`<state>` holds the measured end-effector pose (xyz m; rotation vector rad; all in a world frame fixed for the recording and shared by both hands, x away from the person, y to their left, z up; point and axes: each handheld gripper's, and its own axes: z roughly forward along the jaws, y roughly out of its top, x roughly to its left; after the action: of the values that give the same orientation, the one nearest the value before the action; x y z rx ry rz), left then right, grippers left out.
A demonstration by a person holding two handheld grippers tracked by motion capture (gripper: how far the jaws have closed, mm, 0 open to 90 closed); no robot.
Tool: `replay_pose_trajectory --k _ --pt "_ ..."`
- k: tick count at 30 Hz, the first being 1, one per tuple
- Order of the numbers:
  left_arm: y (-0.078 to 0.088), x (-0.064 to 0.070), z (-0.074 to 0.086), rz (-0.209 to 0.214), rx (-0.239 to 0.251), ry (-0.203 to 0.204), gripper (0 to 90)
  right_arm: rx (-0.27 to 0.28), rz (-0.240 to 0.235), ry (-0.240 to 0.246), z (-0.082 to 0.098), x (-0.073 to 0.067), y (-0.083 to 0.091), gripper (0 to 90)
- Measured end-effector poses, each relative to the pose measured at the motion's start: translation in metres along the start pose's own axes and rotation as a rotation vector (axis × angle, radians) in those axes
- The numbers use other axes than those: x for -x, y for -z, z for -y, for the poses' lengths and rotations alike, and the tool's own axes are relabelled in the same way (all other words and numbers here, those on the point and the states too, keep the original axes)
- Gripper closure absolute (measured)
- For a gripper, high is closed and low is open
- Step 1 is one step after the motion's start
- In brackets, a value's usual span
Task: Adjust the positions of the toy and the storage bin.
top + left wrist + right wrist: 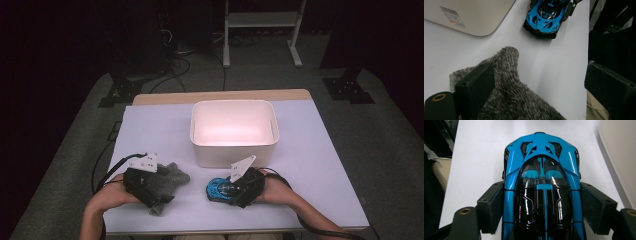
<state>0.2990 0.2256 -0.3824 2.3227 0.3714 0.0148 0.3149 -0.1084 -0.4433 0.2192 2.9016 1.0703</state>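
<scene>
Both black pads (490, 207) of the right gripper (541, 210) press against the flanks of the blue toy car (541, 182), one on each side, so the jaws are clamped on it at the car's width. The car stands on its wheels on the table, near the front edge and right of centre, its nose pointing toward the left gripper (150, 182). That gripper's jaws stand wide apart: in the left gripper view one pad (477, 86) lies on top of a grey fuzzy cloth (509, 95), while the other hangs off past the table edge with nothing pinched between them. The cloth is crumpled on the near left part of the table, well apart from the car.

A person's hands hold the two grippers, forearms coming in from the near side, with black cables trailing from each.

Behind both things, just beyond the car, sits a white rectangular bin (234, 132), open at the top, with a barcode label on its outer wall in the left gripper view.

The table (150, 130) is covered with a pale, matt white sheet; a strip of light wood shows along its far edge. Around it lies grey carpet. Farther back the room is dark: black stand bases rest on the floor to left and right, cables run across the carpet, and the legs of a white frame stand at the far end.
</scene>
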Motion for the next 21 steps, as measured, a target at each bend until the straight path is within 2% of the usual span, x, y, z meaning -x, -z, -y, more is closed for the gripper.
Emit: replay_pose_trajectory --k 2,4,5,11,13,21 --pt "0.0002 -0.0003 0.0003 0.000 0.002 0.001 8.8 -0.008 0.006 -0.004 0.0009 -0.0004 -0.0025 24.9" --pt "0.0000 -0.0005 0.0006 0.001 0.004 0.003 8.8 -0.028 0.010 0.012 0.0025 -0.0010 -0.0053 24.7" --pt "-0.0002 -0.0006 0.0006 0.001 0.004 0.005 8.8 -0.019 0.011 0.011 0.0031 -0.0013 -0.0054 24.8" --pt "-0.0007 -0.0001 0.0000 0.005 -0.001 0.001 8.8 -0.038 -0.001 0.025 0.0025 -0.0004 -0.0018 23.1" --pt "-0.0006 -0.0001 -0.0001 0.003 0.001 0.001 8.8 -0.041 -0.007 0.015 0.0033 -0.0003 -0.0003 22.7" --pt "-0.0013 0.0000 -0.0002 0.006 -0.002 0.000 8.8 -0.059 0.007 0.030 0.0056 -0.0010 -0.0004 22.9"
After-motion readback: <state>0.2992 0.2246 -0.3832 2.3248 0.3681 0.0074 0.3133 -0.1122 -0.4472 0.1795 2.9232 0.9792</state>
